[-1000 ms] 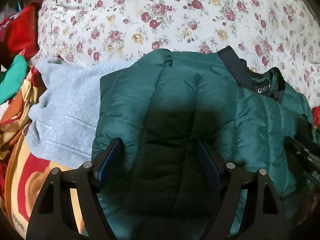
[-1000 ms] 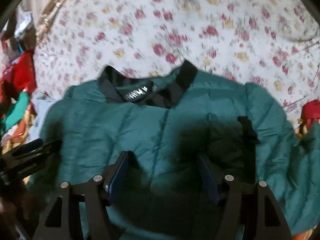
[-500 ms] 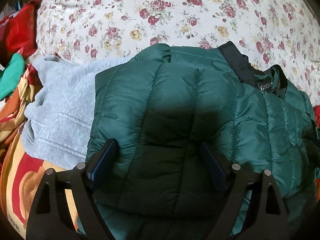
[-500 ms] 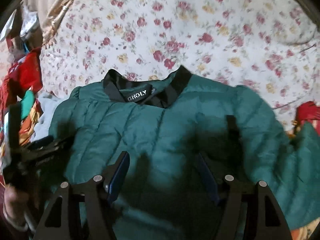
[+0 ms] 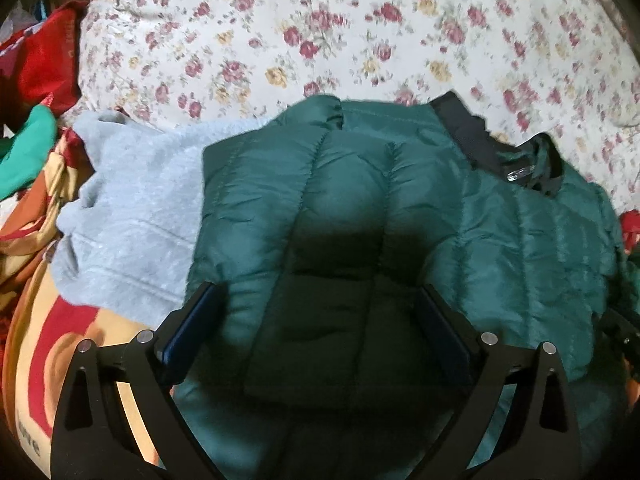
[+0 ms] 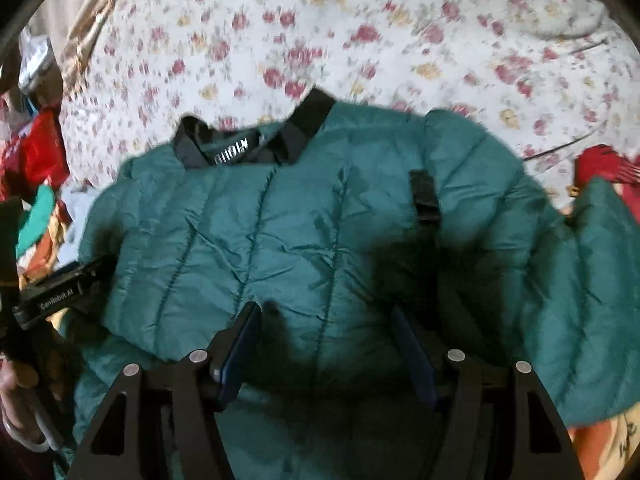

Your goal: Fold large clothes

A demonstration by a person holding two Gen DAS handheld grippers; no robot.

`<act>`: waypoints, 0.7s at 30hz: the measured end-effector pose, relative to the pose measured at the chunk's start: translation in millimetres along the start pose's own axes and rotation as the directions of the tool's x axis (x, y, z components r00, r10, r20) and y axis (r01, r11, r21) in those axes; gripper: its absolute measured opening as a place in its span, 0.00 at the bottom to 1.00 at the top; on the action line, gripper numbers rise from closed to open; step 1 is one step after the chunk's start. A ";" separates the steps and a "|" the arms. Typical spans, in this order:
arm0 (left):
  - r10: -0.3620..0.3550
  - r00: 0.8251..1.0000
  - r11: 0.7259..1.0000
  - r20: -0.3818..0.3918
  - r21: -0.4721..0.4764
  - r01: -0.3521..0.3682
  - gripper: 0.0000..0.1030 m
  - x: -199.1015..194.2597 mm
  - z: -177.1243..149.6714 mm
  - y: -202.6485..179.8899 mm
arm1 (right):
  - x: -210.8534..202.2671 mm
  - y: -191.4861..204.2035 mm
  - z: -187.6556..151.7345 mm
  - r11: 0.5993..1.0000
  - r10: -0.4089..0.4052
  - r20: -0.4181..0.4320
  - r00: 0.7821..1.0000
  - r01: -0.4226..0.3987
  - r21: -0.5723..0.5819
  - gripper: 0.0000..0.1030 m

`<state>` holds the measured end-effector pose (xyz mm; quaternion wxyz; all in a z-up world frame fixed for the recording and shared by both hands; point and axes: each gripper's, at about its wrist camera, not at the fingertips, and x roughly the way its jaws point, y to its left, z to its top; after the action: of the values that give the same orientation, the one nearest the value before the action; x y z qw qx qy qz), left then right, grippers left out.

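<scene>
A dark green quilted jacket with a black collar lies front down on the floral bedsheet. Its left side looks folded in over the body. My left gripper hovers over that folded part, its jaws opening wide, with the pads on either side of the fabric and pinching nothing. In the right wrist view the jacket fills the middle, its collar at the top and one sleeve spread to the right. My right gripper is open above the lower back. The left gripper shows at the left edge, held by a hand.
A light grey fleece garment lies under the jacket's left edge. Red cloth, a green piece and a patterned orange blanket crowd the left side. More red fabric lies at the right. The bedsheet stretches beyond the collar.
The left jaws have spread wider over the jacket. The right gripper has shifted rightward, so the collar now sits further left and higher in its view.
</scene>
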<state>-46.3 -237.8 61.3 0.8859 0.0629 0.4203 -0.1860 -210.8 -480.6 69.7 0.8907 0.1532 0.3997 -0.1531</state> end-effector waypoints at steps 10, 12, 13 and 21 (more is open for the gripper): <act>-0.012 0.995 0.999 0.094 0.035 0.009 0.95 -68.9 -15.2 -10.4 | -50.1 18.5 -17.4 0.999 -0.036 0.047 0.998 0.036 -0.004 0.74; -0.020 0.995 0.999 0.097 0.040 0.016 0.95 -80.1 -20.8 -12.4 | -59.0 23.2 -22.9 0.999 -0.035 0.055 0.998 0.035 -0.001 0.74; -0.020 0.995 0.999 0.101 0.042 0.015 0.95 -85.7 -23.9 -13.7 | -60.7 24.9 -23.5 0.999 -0.040 0.055 0.998 0.040 0.000 0.74; -0.032 0.994 0.999 0.104 0.008 0.032 0.95 -117.3 -45.8 -17.8 | -91.4 35.0 -35.2 0.996 -0.085 0.080 0.993 0.085 0.005 0.82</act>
<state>-153.9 -209.5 123.0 0.9034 0.0491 0.3737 -0.2046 -278.4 -421.3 122.0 0.8986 0.1303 0.3697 -0.1972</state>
